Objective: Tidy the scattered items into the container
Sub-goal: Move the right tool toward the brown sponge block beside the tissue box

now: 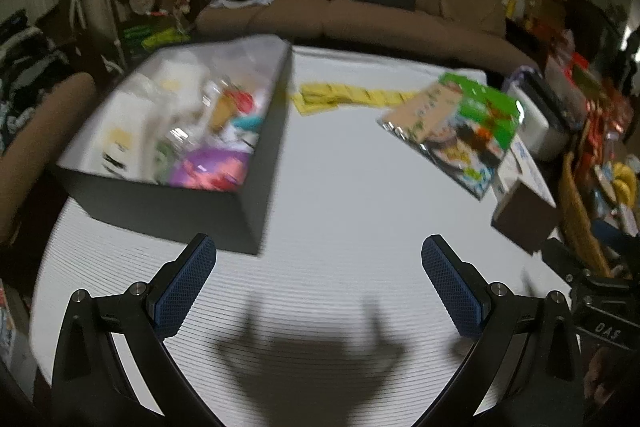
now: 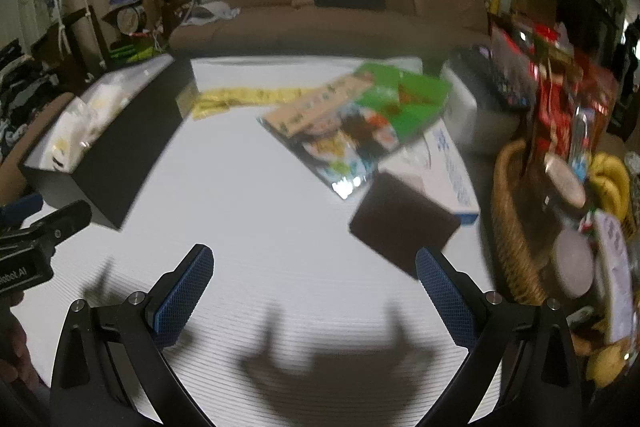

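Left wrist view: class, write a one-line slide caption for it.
Open left gripper above white table, dark box part-filled, yellow packets and green packet outside.

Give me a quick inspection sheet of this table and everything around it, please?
Surface: white ribbed table, mostly bare in front.
Job's things: black container on the left, already holding mixed items; colourful packet and yellow sachet strip lie loose outside it.
Clutter: dark brown block and white-and-blue box by the right edge; wicker basket with bananas.
Grippers: left gripper and right gripper both open, empty, above the table.
Cables: nothing seen on the table.
Surroundings: brown sofa behind; crowded shelves at both sides, blurred.
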### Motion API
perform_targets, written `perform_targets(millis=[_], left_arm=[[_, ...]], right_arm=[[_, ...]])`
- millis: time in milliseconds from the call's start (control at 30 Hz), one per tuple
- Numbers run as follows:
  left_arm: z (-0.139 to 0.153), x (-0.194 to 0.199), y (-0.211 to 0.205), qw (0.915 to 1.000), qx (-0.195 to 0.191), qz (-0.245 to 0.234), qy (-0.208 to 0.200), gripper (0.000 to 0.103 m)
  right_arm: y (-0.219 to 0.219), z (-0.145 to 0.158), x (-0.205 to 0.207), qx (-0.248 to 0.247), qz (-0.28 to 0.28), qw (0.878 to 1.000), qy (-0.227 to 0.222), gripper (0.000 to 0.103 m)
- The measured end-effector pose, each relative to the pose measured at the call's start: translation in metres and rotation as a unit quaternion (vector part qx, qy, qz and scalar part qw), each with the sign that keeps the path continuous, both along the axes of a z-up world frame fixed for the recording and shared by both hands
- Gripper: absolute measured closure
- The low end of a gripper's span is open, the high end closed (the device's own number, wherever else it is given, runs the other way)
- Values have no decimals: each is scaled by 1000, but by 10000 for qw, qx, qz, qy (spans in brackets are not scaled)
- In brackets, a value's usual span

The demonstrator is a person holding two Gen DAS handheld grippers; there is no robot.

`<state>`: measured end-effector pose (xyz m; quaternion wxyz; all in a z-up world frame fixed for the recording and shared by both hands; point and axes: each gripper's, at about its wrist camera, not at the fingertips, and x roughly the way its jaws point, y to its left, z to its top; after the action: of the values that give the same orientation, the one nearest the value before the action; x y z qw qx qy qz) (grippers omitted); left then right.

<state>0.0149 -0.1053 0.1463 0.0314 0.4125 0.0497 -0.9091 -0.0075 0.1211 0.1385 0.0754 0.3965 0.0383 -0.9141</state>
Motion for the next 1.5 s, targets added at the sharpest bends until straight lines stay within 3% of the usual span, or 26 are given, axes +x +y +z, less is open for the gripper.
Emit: perform_targets(millis=[200,367,1100,1267,1500], left_arm=[[47,4,-27,9996,-84,80,274,0],[69,7,-37,9988,-246,105,421,0],[81,21,-132,9963,-296,665,456,0],[73,20,-119,9974,-228,522,440,0],[55,4,-61,9993,-155,70,320,0]], right_arm=[[-19,37,2,4,46,9998,190,0],[-35,60,5,30,122,9994,318,0],[-124,84,-1,-207,658,9970,342,0],[-111,72,-2,-124,526,9982,278,0],[-45,55,-10,-133,-29,9998,152,0]])
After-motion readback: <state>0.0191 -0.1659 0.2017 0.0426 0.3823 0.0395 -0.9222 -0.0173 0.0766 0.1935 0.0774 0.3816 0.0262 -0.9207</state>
